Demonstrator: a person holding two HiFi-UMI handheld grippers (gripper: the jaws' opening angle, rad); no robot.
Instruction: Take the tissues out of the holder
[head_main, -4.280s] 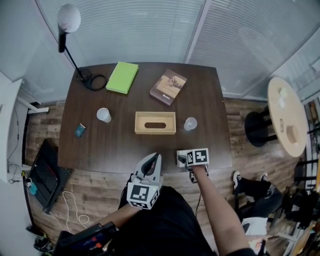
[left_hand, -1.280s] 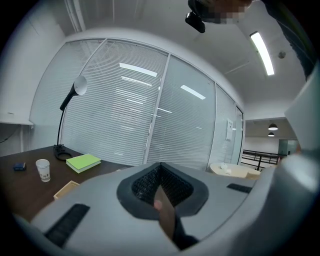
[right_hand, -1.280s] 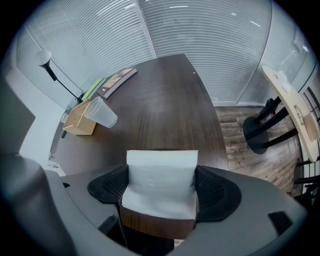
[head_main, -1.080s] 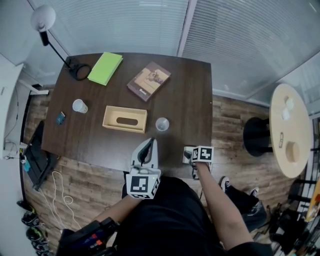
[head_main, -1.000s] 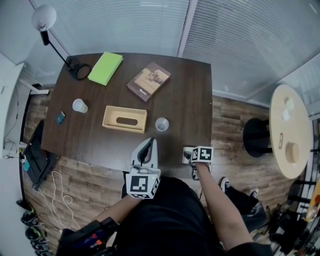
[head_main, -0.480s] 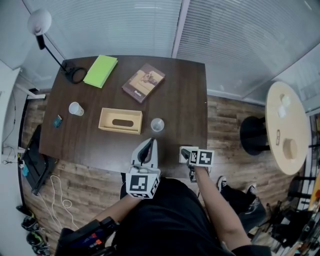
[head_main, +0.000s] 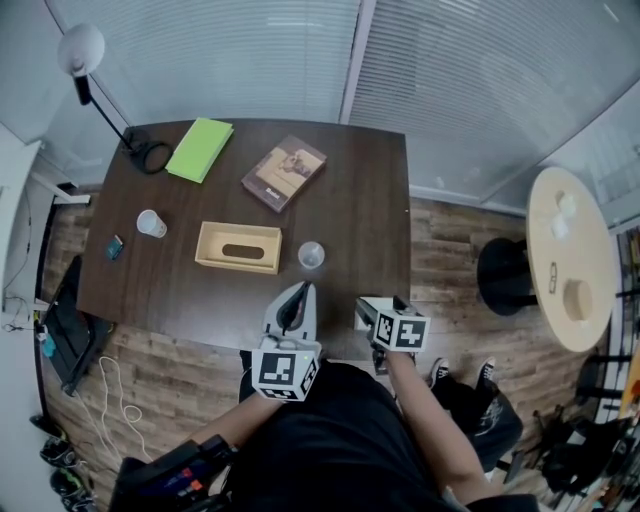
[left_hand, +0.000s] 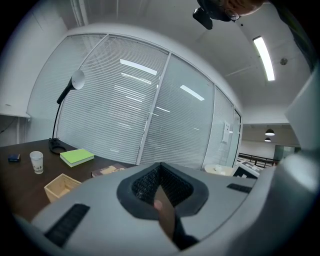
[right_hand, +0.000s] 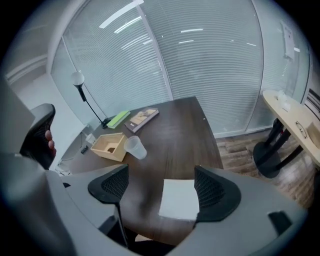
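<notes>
Our right claw (right_hand: 161, 189) hangs with its jaws apart, one on either side of a white tissue (right_hand: 179, 200) lying flat by the desk's (right_hand: 175, 135) near right corner. We judge it was set there to be clear of the holder (head_main: 238, 247). Our left claw (left_hand: 161, 186) is closed on nothing, idle off the near edge. The holder sits mid-desk, a clear cup (head_main: 311, 256) just beside its right end.

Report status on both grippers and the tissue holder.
Left gripper shut, empty. Right gripper open over white tissue lying flat at table edge. Wooden holder mid-table, no tissue showing at slot. Plastic cup beside holder.
</notes>
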